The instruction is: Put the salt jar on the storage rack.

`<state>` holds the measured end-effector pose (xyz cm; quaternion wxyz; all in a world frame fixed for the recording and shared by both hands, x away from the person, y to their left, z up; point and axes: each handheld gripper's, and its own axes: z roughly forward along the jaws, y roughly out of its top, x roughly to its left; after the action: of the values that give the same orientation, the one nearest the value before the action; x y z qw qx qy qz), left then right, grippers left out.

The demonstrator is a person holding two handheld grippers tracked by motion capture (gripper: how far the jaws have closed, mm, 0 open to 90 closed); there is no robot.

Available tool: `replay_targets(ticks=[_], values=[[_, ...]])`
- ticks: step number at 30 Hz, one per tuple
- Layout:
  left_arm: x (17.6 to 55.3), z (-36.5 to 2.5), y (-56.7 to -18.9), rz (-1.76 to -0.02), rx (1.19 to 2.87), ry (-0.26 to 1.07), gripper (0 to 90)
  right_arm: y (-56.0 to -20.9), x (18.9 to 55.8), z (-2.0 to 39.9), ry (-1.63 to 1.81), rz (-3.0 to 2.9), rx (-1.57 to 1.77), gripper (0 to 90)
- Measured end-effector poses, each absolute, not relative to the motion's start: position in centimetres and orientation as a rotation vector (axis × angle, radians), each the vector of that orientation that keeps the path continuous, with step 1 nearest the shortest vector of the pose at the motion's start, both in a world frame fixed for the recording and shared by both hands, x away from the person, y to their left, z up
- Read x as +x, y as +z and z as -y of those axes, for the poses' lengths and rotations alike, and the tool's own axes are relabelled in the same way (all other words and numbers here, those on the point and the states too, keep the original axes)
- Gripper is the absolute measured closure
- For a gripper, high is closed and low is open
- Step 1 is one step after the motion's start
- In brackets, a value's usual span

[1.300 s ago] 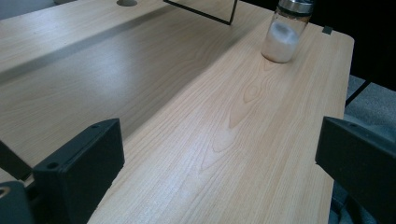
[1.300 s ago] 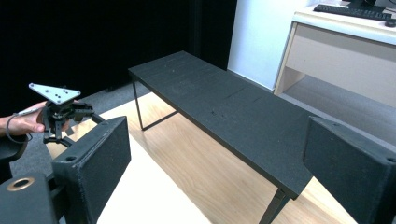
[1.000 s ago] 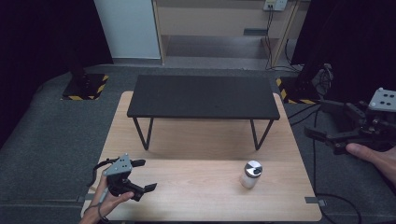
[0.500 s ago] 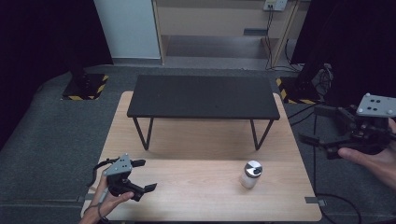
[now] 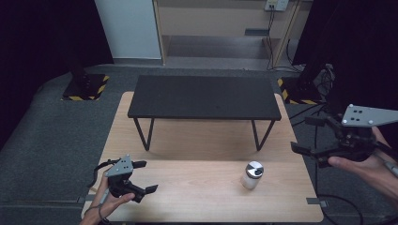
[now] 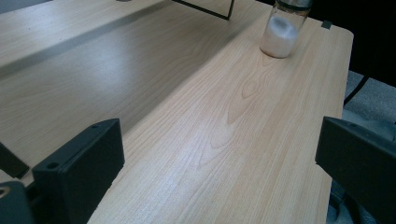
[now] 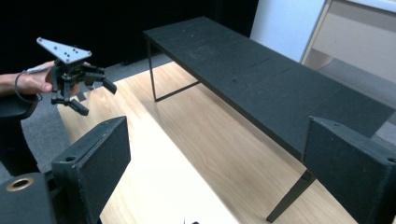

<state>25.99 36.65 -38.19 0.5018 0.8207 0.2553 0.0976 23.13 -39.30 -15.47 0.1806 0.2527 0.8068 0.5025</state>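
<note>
Left gripper view: jar (image 6: 283,29) cut off by top edge; lid out of frame, only the lower glass body with white contents shows. Contents too blurred to identify. Black bench leg (image 6: 205,9), left of the jar, clipped by the same edge.

Right gripper view: near leg of the black bench (image 7: 290,198) runs out at bottom edge. Small dark speck at bottom edge, below the bench, too small to tell.

High view: right hand (image 5: 371,166), right of the jar (image 5: 252,175), cut by right edge; forearm hidden. Left hand (image 5: 105,204) cut by bottom edge.
</note>
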Motion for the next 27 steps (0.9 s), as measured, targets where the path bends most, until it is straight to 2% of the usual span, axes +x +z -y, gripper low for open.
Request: replay_targets(ticks=[8,27], values=[[26.0,-36.7,-38.2,-0.617,1.984,0.234,0.4,-17.3,24.0,39.0,1.41,-2.32,0.708,7.9],[26.1,-36.6,-38.1,-0.615,1.993,0.228,0.4,-25.0,25.7,36.8,1.351,-2.429,0.74,7.9]])
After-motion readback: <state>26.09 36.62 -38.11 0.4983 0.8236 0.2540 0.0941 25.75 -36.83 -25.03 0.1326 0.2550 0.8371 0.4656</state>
